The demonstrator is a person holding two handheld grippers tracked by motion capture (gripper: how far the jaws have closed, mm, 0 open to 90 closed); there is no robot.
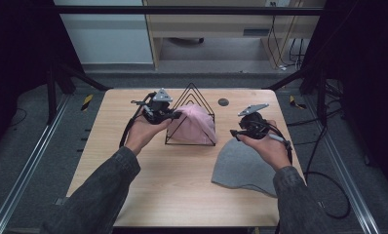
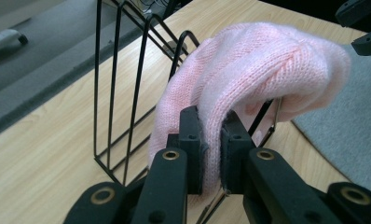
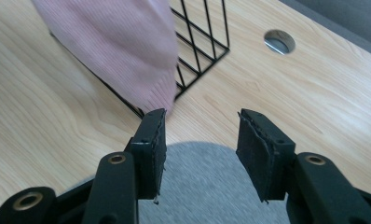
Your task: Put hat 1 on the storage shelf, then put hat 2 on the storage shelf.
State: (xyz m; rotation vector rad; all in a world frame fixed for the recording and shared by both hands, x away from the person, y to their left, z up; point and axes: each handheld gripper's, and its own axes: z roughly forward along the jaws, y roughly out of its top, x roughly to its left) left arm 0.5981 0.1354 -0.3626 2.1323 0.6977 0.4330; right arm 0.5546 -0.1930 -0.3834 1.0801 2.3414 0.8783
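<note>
Draping the pink hat over the wire rack looks like the step in hand here, and the left tongs are doing the work: they're clamped tight on the hat's knit edge, fabric pinched flat between the pads. The hat sits humped over the rack near the middle of the desk, hem hanging down the near side. To do this well I'd keep the pinch low on the hem and pull gently along the rack's slope, not sideways, since that light wire frame looks like it would slide or tip with a hard tug. Letting go only once the knit hangs evenly on both sides seems smart.

The right tongs are apart with nothing between them, hovering just above the grey hat, which lies flat on the desk to the right of the rack. From the high view, the left hand comes in from the rack's left side, its tongs pointing right into the hat, wrist roughly level. The right hand holds its tongs pointing left toward the rack, over the grey hat's far edge. Both forearms angle in from the bottom corners.
</note>
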